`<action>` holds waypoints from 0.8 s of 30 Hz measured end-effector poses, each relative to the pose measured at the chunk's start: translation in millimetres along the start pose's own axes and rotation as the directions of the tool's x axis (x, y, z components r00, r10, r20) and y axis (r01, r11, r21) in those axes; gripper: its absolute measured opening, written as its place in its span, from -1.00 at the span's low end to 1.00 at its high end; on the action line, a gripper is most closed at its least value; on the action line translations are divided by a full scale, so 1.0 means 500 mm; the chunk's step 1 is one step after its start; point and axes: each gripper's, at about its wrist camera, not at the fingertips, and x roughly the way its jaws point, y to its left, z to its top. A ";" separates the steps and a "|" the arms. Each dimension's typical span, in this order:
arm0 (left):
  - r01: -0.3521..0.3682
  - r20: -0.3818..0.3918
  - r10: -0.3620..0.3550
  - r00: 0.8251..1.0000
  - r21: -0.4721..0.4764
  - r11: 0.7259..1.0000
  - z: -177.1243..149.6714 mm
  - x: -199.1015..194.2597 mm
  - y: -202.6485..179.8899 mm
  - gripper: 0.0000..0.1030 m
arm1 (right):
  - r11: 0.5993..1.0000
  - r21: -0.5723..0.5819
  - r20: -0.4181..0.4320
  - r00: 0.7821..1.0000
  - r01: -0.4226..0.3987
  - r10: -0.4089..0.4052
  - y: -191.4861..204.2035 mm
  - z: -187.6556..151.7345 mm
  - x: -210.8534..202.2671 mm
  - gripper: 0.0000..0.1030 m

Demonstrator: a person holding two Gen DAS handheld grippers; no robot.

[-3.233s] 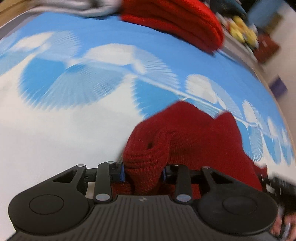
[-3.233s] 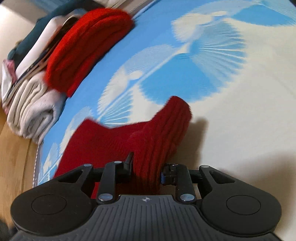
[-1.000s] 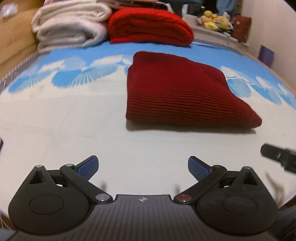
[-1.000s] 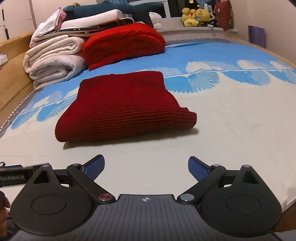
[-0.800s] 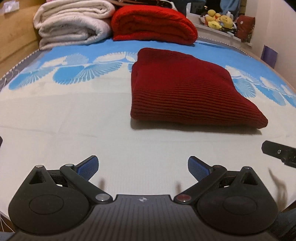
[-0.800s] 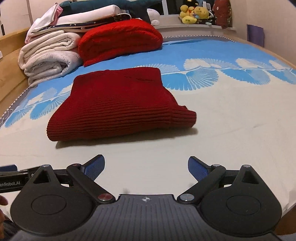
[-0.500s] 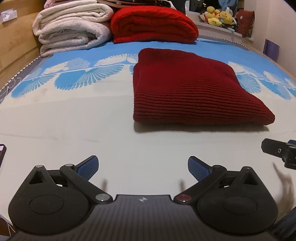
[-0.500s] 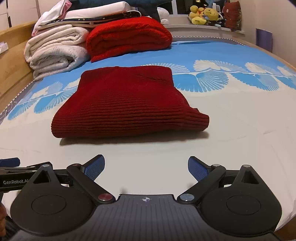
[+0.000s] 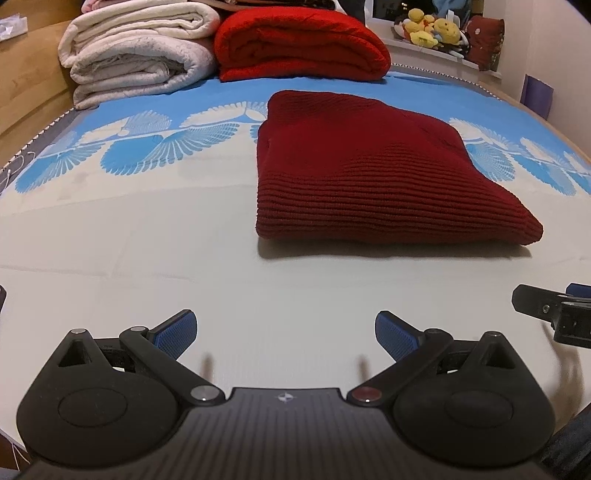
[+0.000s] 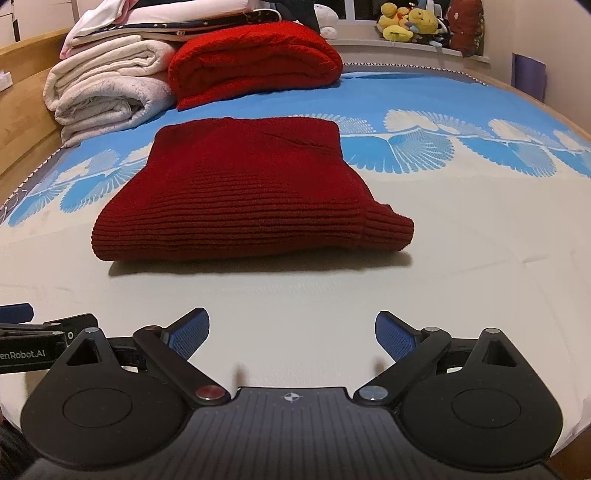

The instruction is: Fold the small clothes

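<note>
My left tool point(image 9: 284, 334) sits low in the frame with its blue pads spread wide apart, nothing between them, above the pale part of the bed sheet point(image 9: 129, 236). My right tool point(image 10: 291, 332) is the same: pads wide apart and empty, over bare sheet at the bottom of its frame.

The dark red knit garment point(image 9: 373, 177) lies folded flat on the bed, in the middle of the left view, slightly right of centre, its thick ribbed fold edge toward me. In the right view the same garment point(image 10: 251, 195) sits centre-left, with one corner sticking out a little at its lower right. It is well clear of both tools; neither touches it.

At the right edge of the left view I can see part of my other tool point(image 9: 554, 312); at the left edge of the right view, a black bar with white lettering point(image 10: 33, 352) is the left one.

In the upper part of both frames, a brighter red folded blanket point(image 9: 299, 44) rests on the blue patterned band of the sheet, just beside a stack of rolled white blankets point(image 9: 136, 55) at upper left. Yellow plush toys point(image 10: 410, 20) sit on a ledge at upper right, and a wooden bed frame point(image 10: 22, 107) runs along the left edge.
</note>
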 end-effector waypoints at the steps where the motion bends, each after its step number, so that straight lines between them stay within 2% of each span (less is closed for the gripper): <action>1: -0.001 -0.001 0.001 1.000 0.001 1.000 0.000 0.001 0.000 0.99 | 1.000 0.002 -0.001 1.000 0.002 -0.002 -0.001 0.000 0.000 0.88; 24: -0.013 0.003 0.013 1.000 0.017 1.000 -0.004 -0.001 -0.010 0.99 | 1.000 -0.017 -0.030 1.000 -0.009 0.008 0.008 -0.005 0.006 0.88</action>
